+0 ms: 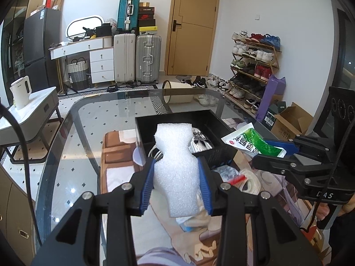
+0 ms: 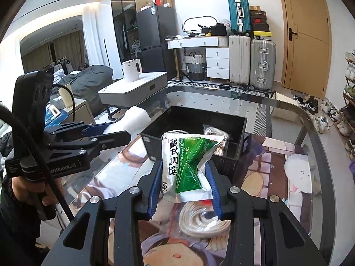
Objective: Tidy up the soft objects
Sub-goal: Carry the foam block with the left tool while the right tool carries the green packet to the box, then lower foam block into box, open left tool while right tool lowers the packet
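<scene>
Showing two hand-held grippers above one glass table (image 1: 93, 119), each clamped on one soft item. Left gripper (image 1: 176, 177): its two blue pads pinch one white foam piece (image 1: 175, 153) at its narrowed waist, the foam held upright in the air in front of the tray. Right gripper (image 2: 185, 182): its two blue pads squeeze one green-and-white sachet (image 2: 188, 161), creased at the middle and lifted clear of the table.

One black tray (image 1: 144, 130) stands on the glass behind both items; it holds at least one white cable (image 2: 177, 132) and one crinkled packet (image 1: 200, 140). One coil of white tubing (image 2: 199, 221) lies on the printed mat (image 2: 277, 150) beneath the right gripper.

Counted in the room: three suitcases, one teal (image 1: 128, 11) set atop a white one (image 1: 124, 57) and a silver one (image 1: 148, 58); one white kettle (image 2: 132, 69); one wooden door (image 1: 193, 26).

Left wrist view only: the shoe rack (image 1: 255, 66) in full, an overturned white bin (image 1: 177, 92), an open cardboard box (image 1: 290, 122), and the right gripper seen from the side with its sachet. Right wrist view only: the bed with dark bedding (image 2: 88, 79), the left gripper from the side, and the hand (image 2: 28, 188) gripping its handle.
</scene>
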Tool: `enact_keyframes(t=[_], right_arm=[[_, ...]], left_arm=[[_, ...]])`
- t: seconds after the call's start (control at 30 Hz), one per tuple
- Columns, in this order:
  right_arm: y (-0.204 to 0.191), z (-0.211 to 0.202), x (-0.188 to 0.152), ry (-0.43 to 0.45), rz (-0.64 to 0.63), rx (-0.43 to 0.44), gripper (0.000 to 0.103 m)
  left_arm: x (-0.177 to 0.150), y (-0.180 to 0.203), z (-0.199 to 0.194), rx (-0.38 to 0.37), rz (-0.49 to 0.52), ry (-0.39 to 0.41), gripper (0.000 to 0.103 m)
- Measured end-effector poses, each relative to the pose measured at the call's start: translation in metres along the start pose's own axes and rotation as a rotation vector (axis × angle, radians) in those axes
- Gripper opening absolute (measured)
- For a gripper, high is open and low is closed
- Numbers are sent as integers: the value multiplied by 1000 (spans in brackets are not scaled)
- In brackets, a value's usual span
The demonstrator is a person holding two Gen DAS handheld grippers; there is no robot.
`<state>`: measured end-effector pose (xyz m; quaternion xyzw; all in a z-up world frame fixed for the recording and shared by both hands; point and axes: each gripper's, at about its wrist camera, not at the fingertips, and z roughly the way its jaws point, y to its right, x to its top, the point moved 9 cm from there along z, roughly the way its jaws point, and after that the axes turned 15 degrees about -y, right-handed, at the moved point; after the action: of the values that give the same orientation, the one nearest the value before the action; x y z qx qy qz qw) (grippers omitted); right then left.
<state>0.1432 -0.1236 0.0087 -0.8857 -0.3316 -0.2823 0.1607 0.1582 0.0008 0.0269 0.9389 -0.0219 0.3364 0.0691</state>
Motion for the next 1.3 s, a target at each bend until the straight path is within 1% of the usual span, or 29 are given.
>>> enact_keyframes(t=[0.37, 0.6, 0.97, 1.3], right_arm=[[21, 16, 19, -17, 28, -18, 39], [34, 33, 27, -42, 36, -25, 39], [48, 56, 38, -76, 33, -33, 39], [52, 70, 50, -95, 13, -34, 39]], left_arm=[[23, 1, 21, -7, 13, -6, 36], [36, -3, 40, -20, 15, -29, 36], [47, -9, 71, -24, 11, -59, 36], [52, -14, 87, -26, 7, -91, 36]])
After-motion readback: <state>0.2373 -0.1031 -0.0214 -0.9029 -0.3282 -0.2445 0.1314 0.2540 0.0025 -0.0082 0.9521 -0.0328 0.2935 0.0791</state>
